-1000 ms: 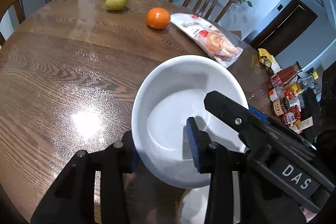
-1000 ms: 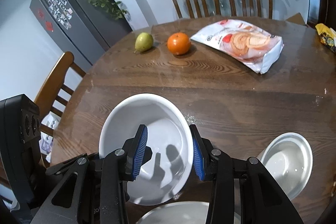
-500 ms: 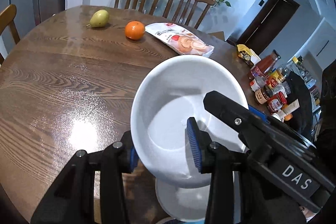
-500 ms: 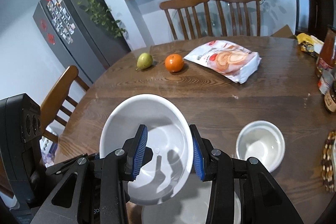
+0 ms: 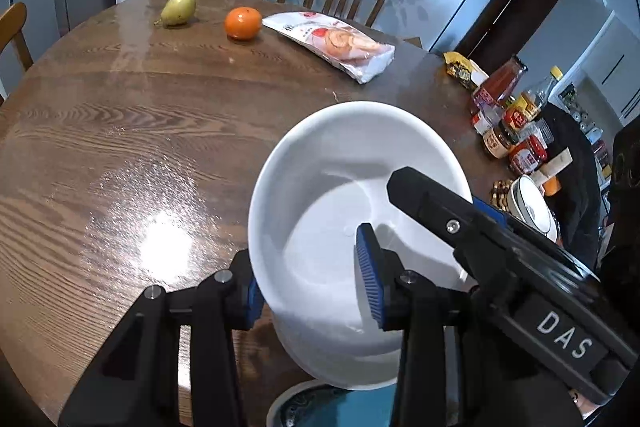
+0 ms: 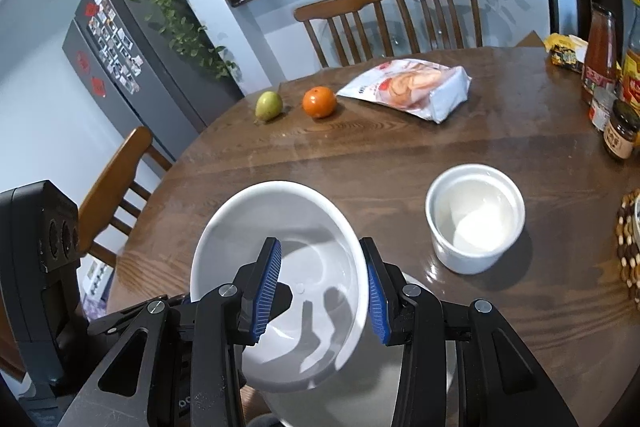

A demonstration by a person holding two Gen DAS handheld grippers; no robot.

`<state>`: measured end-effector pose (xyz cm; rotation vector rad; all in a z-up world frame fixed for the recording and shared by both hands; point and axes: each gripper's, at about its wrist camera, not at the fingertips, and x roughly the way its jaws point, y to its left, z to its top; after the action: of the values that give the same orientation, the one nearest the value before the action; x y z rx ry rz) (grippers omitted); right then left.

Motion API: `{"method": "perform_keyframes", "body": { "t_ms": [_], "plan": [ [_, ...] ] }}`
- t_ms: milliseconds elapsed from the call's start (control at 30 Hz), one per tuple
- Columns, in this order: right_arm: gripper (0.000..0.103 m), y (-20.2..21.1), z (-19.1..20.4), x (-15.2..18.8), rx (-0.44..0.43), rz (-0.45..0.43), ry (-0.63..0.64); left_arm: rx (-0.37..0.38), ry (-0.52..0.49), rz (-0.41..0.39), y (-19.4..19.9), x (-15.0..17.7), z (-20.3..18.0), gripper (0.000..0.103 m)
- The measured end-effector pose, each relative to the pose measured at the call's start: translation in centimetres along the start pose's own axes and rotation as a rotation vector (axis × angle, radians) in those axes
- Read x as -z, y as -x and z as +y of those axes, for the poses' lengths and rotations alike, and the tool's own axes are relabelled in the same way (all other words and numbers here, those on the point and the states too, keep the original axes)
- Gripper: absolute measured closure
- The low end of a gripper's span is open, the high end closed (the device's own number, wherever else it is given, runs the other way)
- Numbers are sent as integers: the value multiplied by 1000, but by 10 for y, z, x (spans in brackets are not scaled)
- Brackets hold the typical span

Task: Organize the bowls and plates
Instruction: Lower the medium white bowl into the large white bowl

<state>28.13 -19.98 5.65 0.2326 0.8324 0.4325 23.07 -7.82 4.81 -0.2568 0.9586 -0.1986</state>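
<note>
Our left gripper [image 5: 310,285] and right gripper [image 6: 322,287] each pinch opposite rims of one white bowl [image 5: 352,227], sharing its weight above the table [image 5: 120,147], probably bound for the smaller bowl [image 6: 474,217] at right.
</note>
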Motion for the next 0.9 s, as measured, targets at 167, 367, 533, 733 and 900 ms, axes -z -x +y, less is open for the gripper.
{"method": "perform_keyframes", "body": {
  "t_ms": [167,367,533,733,900],
  "plan": [
    [60,3,-8,7,9,5,-2,4,-30,29,-7,10,-7,62],
    [60,-3,-15,19,28,35,-8,11,-41,74,-17,18,-10,62],
    [60,-6,-23,24,30,55,-23,15,-66,113,-25,22,-14,62],
    [60,-10,-29,30,57,82,-27,26,-83,156,-32,25,-16,62],
    [60,-12,-31,32,60,99,-26,32,-100,171,-32,29,-18,61]
  ]
}}
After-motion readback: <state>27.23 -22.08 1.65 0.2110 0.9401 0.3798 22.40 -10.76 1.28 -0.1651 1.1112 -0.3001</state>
